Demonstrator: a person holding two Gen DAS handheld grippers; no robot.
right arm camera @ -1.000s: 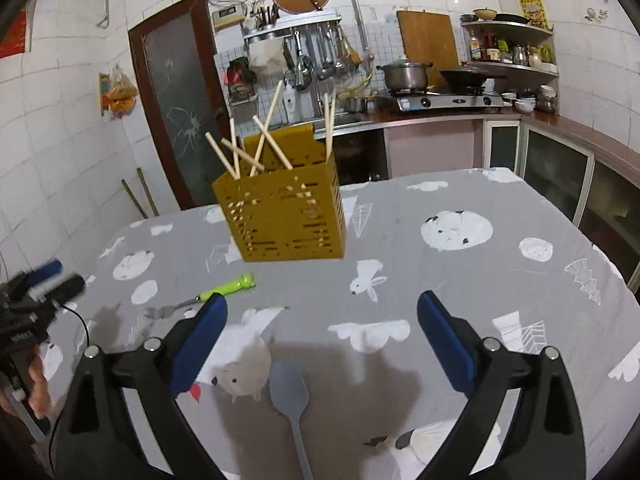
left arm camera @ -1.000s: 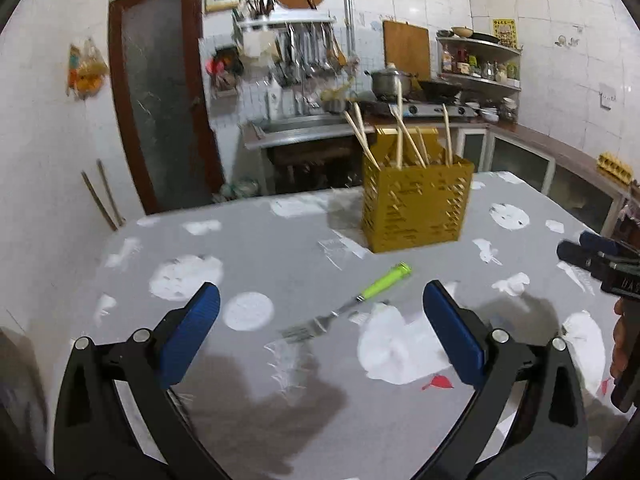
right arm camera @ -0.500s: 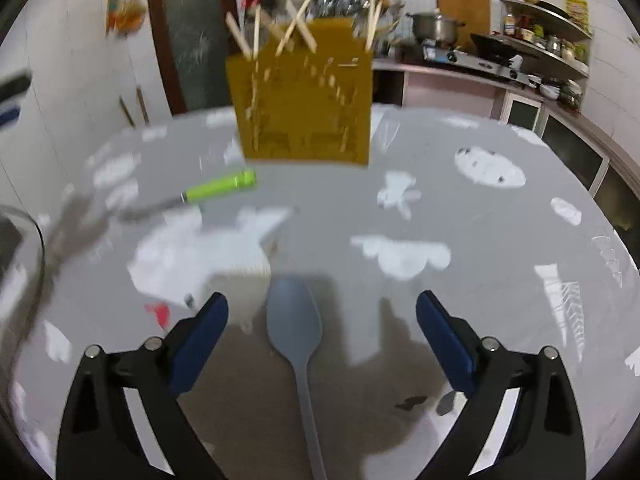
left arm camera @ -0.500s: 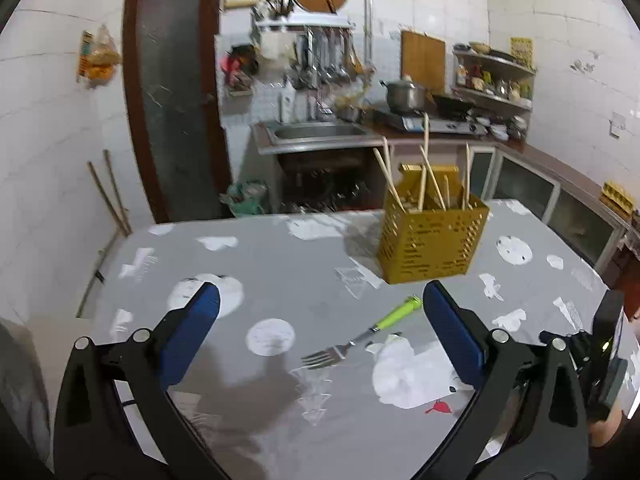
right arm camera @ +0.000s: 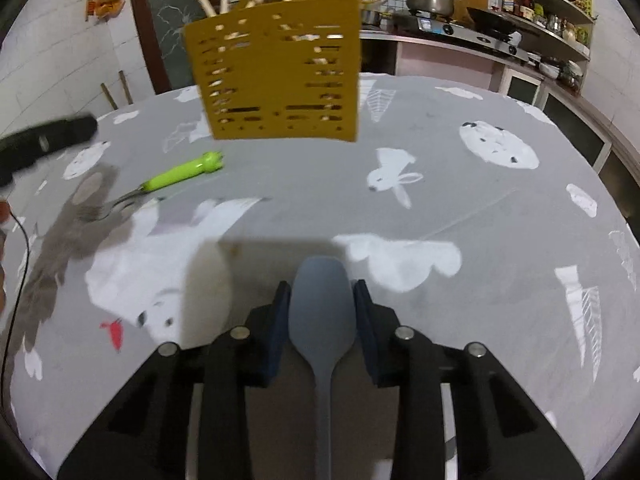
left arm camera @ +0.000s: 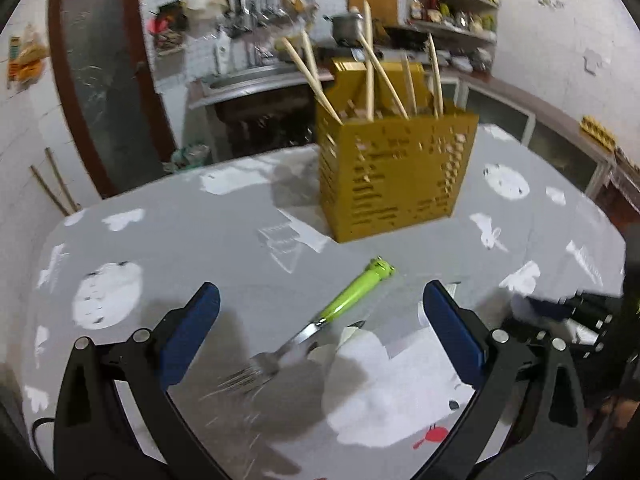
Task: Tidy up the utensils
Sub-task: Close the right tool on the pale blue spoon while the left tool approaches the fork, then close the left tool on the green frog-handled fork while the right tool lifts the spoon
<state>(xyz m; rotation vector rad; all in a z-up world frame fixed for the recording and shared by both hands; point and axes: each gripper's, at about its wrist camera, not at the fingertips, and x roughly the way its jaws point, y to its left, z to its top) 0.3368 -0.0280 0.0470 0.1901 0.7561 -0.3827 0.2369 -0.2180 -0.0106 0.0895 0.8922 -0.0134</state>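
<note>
The grey spoon point(right arm camera: 321, 312) lies flat on the patterned tablecloth point(right arm camera: 460, 208), its bowl between the blue pads of the right gripper point(right arm camera: 321, 300). The jaws have just been closing from a wide spread and now flank the bowl's two edges, seemingly touching them; a second ago the spoon lay free ahead of open jaws. This suggests the pick-up is beginning, with no lift evident yet. The spoon's long axis runs along the gripper's line: bowl pointing away toward the yellow holder point(right arm camera: 276, 68), handle trailing back under the gripper. The holder stands upright beyond, chopsticks point(left arm camera: 370, 60) leaning in it. Left of the spoon lies the green-handled fork point(left arm camera: 316, 324), set diagonally, green end toward the holder, tines toward the left gripper point(left arm camera: 320, 336), which hangs spread wide over it, gripping nothing.
</note>
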